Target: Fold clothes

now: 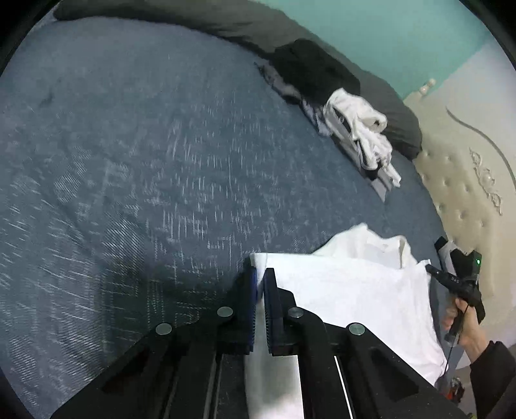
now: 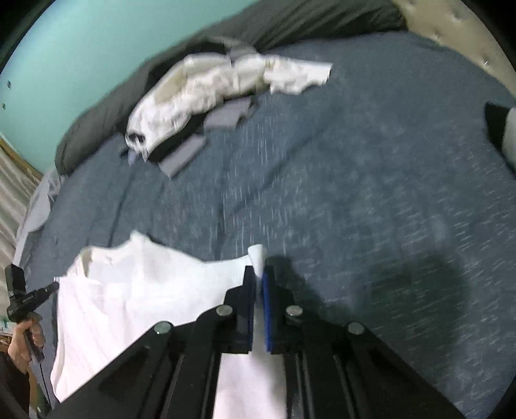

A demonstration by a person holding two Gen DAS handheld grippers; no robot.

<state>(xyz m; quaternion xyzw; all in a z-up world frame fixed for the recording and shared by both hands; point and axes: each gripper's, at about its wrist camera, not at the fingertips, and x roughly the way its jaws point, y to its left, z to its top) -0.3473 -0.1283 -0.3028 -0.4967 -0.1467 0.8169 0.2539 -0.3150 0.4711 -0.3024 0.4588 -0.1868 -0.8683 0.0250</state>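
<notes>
While both grippers pinch it, the shirt (image 1: pixel 354 290) hangs stretched between them over the bed (image 1: pixel 129 161), near its edge. It is plain white, soft and lightly creased, with its upper edge pulled fairly taut from one clamp to the other. Its long axis runs side to side between the two tools, and the cloth drops away below that line. A folded-over part, perhaps a collar or sleeve, rises above the top edge near the middle (image 2: pixel 135 251); which it is cannot be told.

The left gripper (image 1: pixel 260 283) has its blue-padded jaws closed on one upper corner of the shirt, a small tip of white poking out past the pads. The right gripper (image 2: pixel 259 283) is likewise clamped on the other corner, with a nub of cloth standing up between its pads.

Each view shows the opposite tool at the shirt's far end, held by a hand (image 1: pixel 464 325).

Farther across the blue bed lies a pile (image 2: pixel 209 90) of white and dark clothes, well apart from the shirt, beside a dark quilt (image 1: pixel 225 22).
</notes>
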